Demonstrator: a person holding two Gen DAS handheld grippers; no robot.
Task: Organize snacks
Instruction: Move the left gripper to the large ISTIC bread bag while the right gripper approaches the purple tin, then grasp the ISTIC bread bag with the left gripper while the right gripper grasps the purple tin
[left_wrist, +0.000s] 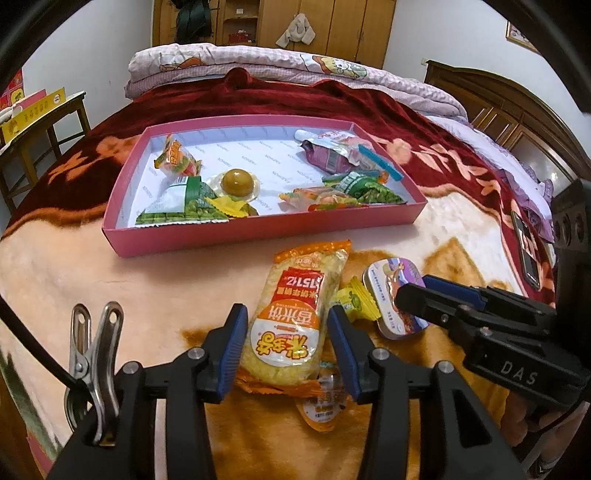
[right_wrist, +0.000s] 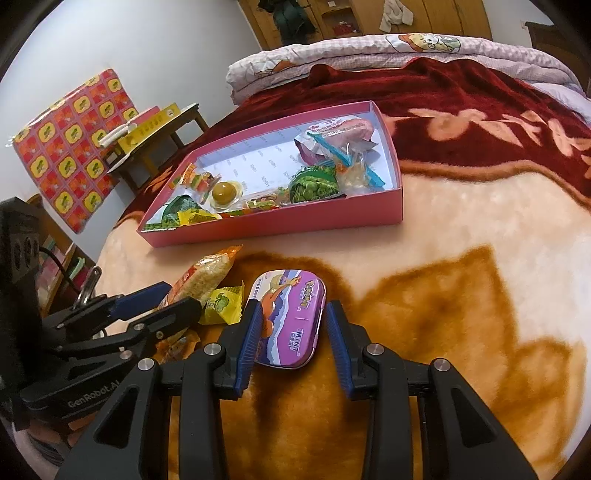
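Observation:
A pink tray (left_wrist: 236, 230) (right_wrist: 280, 225) on the bed holds several snacks. In front of it lie an orange rice cracker pack (left_wrist: 291, 310) (right_wrist: 201, 275), a yellow candy (left_wrist: 354, 301) (right_wrist: 223, 304), a purple mint tin (left_wrist: 393, 299) (right_wrist: 291, 314) and an orange packet (left_wrist: 323, 406). My left gripper (left_wrist: 286, 343) is open, its fingers on either side of the rice cracker pack. My right gripper (right_wrist: 291, 338) is open, its fingers on either side of the mint tin; it also shows in the left wrist view (left_wrist: 417, 291).
The bed is covered by a peach and brown blanket (right_wrist: 461, 295) with a dark red part behind the tray. A folded quilt (left_wrist: 295, 70) lies at the back. A phone (left_wrist: 528, 251) lies at right. A small table (right_wrist: 155, 147) with boxes stands left.

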